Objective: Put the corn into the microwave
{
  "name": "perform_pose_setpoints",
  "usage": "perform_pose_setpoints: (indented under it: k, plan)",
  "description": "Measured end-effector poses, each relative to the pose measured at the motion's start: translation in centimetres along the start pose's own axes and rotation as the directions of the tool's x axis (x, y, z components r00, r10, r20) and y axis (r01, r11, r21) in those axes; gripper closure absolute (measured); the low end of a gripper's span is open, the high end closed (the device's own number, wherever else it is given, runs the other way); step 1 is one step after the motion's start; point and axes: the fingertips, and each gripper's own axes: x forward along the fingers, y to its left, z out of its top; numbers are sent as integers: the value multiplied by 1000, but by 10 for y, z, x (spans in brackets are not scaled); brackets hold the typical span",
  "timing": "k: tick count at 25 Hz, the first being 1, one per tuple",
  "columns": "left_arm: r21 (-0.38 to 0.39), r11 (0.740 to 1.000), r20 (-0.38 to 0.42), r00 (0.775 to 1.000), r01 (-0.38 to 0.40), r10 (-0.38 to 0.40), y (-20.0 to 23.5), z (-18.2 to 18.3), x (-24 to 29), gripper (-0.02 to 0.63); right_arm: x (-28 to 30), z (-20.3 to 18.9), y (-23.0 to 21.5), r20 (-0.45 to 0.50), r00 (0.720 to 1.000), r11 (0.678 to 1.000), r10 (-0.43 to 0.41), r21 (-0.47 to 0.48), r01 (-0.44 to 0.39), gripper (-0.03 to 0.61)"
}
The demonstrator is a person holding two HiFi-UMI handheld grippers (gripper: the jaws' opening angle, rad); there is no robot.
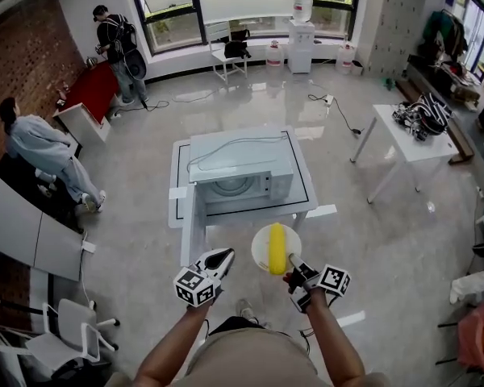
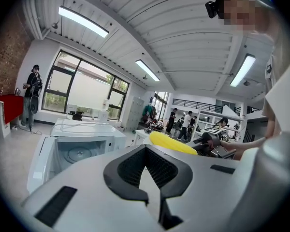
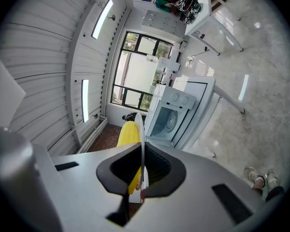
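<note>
Corn lies on a small white plate, held in the air just short of the bench. The right gripper has its jaws clamped on the plate's near rim. The left gripper hovers just beside the plate, its jaws seemingly pressed together on nothing. On the bench, the microwave stands with its door open and its turntable showing.

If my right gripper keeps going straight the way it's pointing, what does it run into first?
Probably the microwave: its open cavity sits just off the line of the right gripper, with nothing between. The plate with the corn that it grips would arrive first. Depth is unclear.
</note>
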Motion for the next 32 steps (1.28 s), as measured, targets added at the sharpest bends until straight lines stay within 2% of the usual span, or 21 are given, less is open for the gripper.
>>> perform_pose_setpoints:
  k: [7,19,27,32]
  plan:
    - [-17,1000,-22,1000,-9,8,38,0,4,615,41,0,-10,-22,999,1000,-25,-2,25,565]
    - [-30,999,-10,999,-33,33,74,1,18,615,99,3,-17,-61,998,1000,-19,10,20,565]
    - [-46,993,-8,994,-109,108,91,10,35,615,129,20,-22,-144,989,1000,-23,-5,22,565]
    - [-72,982,-9,984,-177,176,102,15,52,615,153,40,-28,-225,974,998,-28,-52,17,565]
